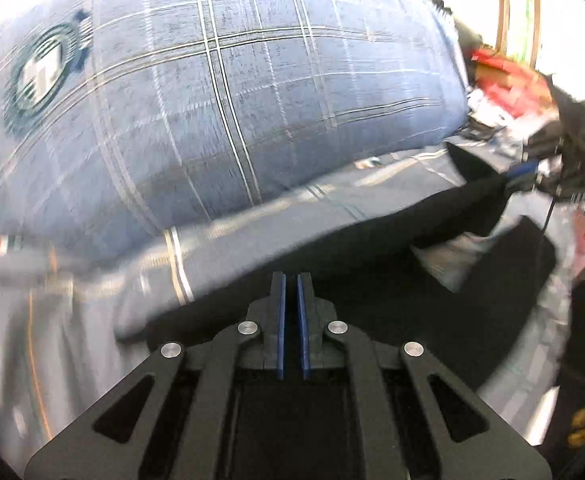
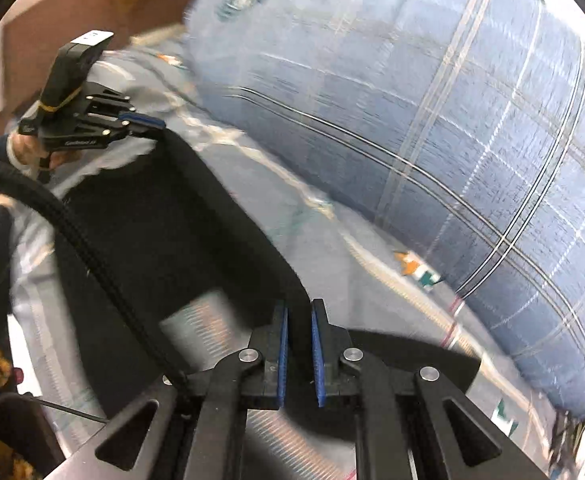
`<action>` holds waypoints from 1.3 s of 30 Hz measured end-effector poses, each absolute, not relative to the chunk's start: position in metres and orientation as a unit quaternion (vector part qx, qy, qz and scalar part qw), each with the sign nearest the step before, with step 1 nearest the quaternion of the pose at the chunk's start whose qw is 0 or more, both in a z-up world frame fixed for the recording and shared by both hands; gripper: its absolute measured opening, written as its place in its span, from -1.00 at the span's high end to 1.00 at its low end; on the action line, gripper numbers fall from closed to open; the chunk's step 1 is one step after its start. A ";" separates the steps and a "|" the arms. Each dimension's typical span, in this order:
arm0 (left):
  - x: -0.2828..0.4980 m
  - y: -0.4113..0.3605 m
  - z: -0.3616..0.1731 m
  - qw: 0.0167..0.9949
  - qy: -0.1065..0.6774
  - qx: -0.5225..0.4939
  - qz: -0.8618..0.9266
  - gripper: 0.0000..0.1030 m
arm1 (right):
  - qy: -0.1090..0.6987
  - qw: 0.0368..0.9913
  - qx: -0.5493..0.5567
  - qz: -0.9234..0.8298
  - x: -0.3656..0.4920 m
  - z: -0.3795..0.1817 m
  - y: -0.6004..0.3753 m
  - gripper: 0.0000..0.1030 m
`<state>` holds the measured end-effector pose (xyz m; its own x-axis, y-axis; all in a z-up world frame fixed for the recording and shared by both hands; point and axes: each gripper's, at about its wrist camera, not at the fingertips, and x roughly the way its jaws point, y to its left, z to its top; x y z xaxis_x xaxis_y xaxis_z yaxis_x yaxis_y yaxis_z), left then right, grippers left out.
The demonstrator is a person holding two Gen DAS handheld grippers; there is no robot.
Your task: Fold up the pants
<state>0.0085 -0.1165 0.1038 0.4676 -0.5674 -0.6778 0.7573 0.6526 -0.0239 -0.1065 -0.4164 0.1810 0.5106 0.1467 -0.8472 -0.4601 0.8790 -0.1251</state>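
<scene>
Blue pads of my right claw (image 2: 299, 354) sit closest to the lens, pinching a dark edge of the pants (image 2: 164, 240) that rises between them. Across the cloth, my left claw (image 2: 154, 128) is pressed together on the far corner of the same edge; in its own view the left claw (image 1: 291, 320) shows only a thin slit between the pads, with black fabric (image 1: 372, 264) running under and ahead of them. The pants lie partly on the bed (image 2: 332, 248), over its pale grey sheet, with the big blue plaid pillow (image 2: 432, 120) just behind. Both views are smeared, so I judge the edge is being carried over in a fold. Next, I reckon, both corners must travel together and land square on the other half of the pants, kept taut so the cloth does not sag or bunch between the claws.
</scene>
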 end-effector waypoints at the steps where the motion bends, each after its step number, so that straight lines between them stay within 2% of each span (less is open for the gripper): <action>1: -0.011 -0.104 0.100 0.845 0.339 0.133 -0.392 0.91 | 0.457 0.852 -0.175 0.186 -0.128 0.182 -0.406 0.81; 7: -0.080 -0.069 0.063 0.835 0.404 0.057 -0.368 0.91 | 0.464 0.852 -0.127 0.208 -0.217 0.151 -0.379 0.82; 12: -0.081 -0.046 0.047 0.836 0.436 -0.026 -0.331 0.91 | 0.481 0.859 -0.053 0.166 -0.248 0.114 -0.380 0.82; 15: -0.068 -0.033 0.056 0.838 0.442 -0.085 -0.310 0.84 | 0.455 0.878 -0.009 0.150 -0.253 0.122 -0.382 0.79; 16: -0.062 -0.030 0.060 0.841 0.438 -0.102 -0.299 0.61 | 0.442 0.885 0.004 0.149 -0.251 0.127 -0.382 0.65; 17: -0.056 -0.028 0.063 0.843 0.437 -0.116 -0.291 0.18 | 0.425 0.893 0.020 0.145 -0.251 0.132 -0.381 0.52; 18: -0.049 -0.026 0.065 0.844 0.436 -0.132 -0.284 -0.04 | 0.417 0.897 0.036 0.142 -0.249 0.134 -0.380 0.15; 19: -0.042 -0.023 0.067 0.844 0.432 -0.155 -0.277 -0.25 | 0.413 0.899 0.051 0.137 -0.245 0.135 -0.381 -0.02; 22: -0.013 -0.022 0.067 0.835 0.435 -0.210 -0.263 -0.27 | 0.406 0.901 0.077 0.132 -0.235 0.135 -0.381 -0.02; 28: 0.034 -0.037 0.041 0.817 0.490 -0.220 -0.207 -0.27 | 0.393 0.912 0.093 0.075 -0.197 0.152 -0.411 -0.03; 29: 0.036 -0.041 0.036 0.813 0.498 -0.226 -0.201 -0.27 | 0.398 0.910 0.099 0.061 -0.183 0.154 -0.420 -0.08; 33: 0.047 -0.054 0.029 0.807 0.509 -0.231 -0.190 -0.27 | 0.438 0.895 0.085 -0.003 -0.132 0.149 -0.440 -0.20; 39: 0.062 -0.074 0.028 0.808 0.519 -0.208 -0.185 -0.27 | 0.510 0.857 0.075 -0.004 -0.066 0.100 -0.443 -0.21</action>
